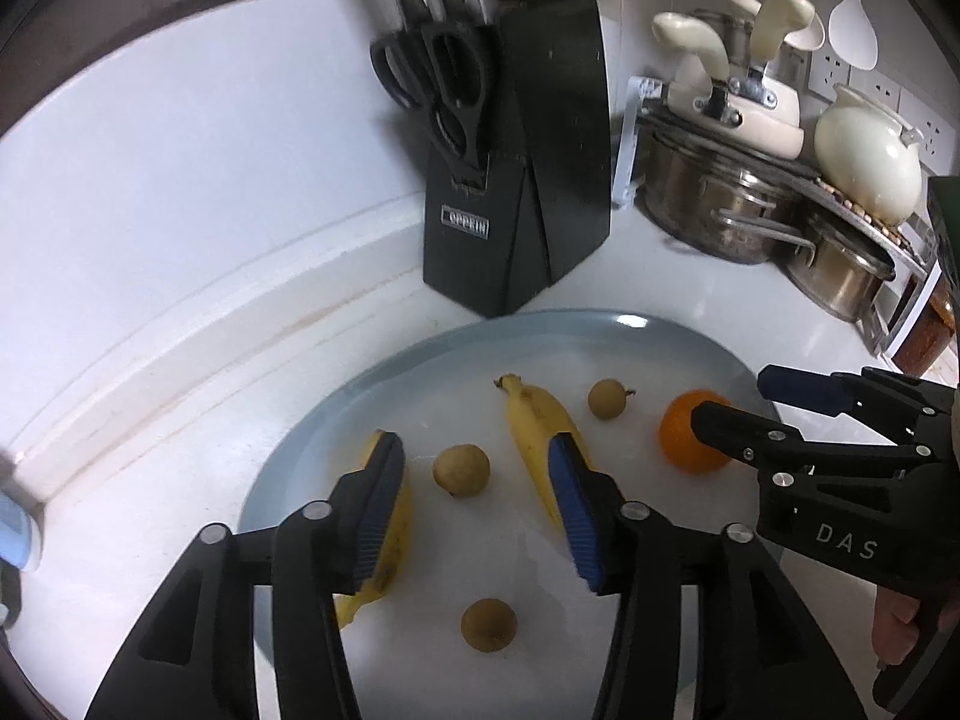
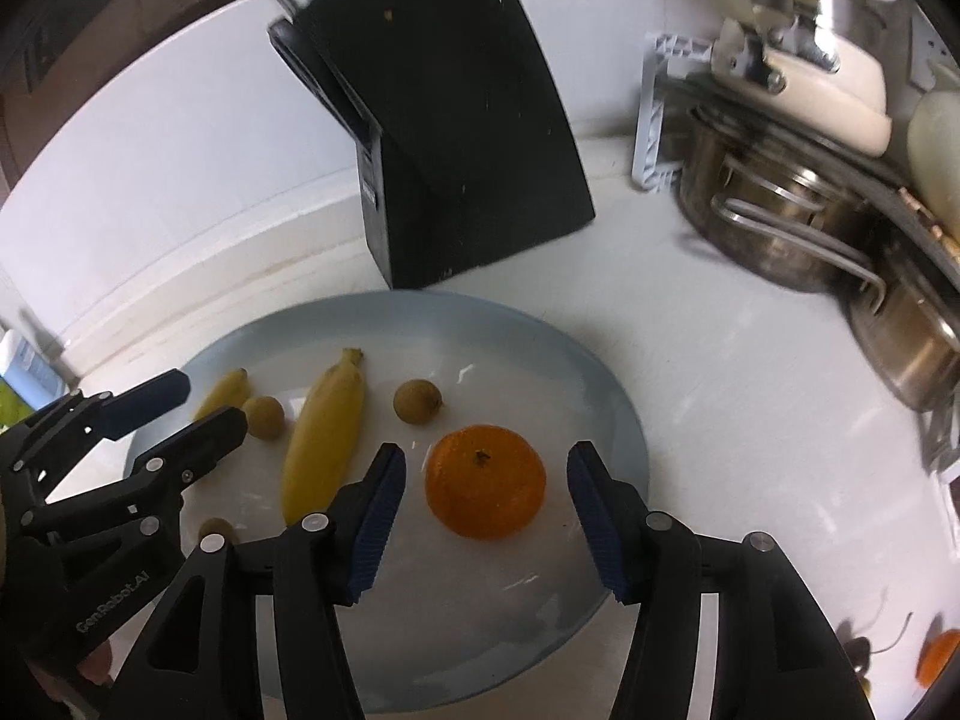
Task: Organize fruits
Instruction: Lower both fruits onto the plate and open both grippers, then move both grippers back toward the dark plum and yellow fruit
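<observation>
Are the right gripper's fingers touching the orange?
Apart. The right wrist view shows plate on both sides of the orange, between it and the right gripper's fingers.

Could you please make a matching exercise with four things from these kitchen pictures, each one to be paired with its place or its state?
Things:
1. orange
2. knife block
3. scissors
4. left claw

Places or states:
A. stands on the counter behind the plate
B. open above the plate, with nothing held
C. lies on the plate between the open pads of the right claw, apart from both
D. sits in a slot on the side of the black block

Right pairs: 1-C, 2-A, 3-D, 4-B
</observation>
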Demonstrator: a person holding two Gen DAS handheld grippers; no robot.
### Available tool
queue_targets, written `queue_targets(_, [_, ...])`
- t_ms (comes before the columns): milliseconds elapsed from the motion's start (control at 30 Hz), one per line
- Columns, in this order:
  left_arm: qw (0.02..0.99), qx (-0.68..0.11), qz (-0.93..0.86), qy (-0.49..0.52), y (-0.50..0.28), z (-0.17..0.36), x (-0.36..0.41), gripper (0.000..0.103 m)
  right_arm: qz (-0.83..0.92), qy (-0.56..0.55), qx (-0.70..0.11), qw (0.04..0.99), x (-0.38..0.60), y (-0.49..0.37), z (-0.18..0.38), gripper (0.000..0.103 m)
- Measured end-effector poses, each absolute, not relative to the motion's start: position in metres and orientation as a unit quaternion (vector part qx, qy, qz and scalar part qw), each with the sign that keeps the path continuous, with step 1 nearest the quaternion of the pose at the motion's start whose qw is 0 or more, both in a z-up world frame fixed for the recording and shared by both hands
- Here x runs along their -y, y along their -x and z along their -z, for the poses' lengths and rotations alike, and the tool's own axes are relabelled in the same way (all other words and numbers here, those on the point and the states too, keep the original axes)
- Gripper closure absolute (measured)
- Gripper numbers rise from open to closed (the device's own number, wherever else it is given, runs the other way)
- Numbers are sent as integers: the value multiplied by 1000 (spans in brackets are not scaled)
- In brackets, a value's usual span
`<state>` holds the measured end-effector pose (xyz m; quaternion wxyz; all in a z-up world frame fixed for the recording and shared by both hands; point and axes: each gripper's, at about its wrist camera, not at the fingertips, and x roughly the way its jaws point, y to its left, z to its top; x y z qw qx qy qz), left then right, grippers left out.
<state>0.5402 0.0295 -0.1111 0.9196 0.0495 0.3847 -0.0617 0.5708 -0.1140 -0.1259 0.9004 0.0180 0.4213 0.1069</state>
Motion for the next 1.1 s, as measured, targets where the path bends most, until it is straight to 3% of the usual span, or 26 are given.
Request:
queue_targets(367, [942,-327,42,-64,-504,64,-15,42,-83,-42,-372,923,134,-536,91,43])
queue_targets(600, [952,-294,53,-70,-481,40,5,39,-59,-53,-343,936,155,-509,69,41])
queue_targets(700, [955,-280,61,-73,-473,32,13,36,-46,-56,-330,941,165,-497,60,35])
queue_targets(1100, [961,-245,102,-79,-445,9,59,32,15,-52,-281,958,214,-446,33,35])
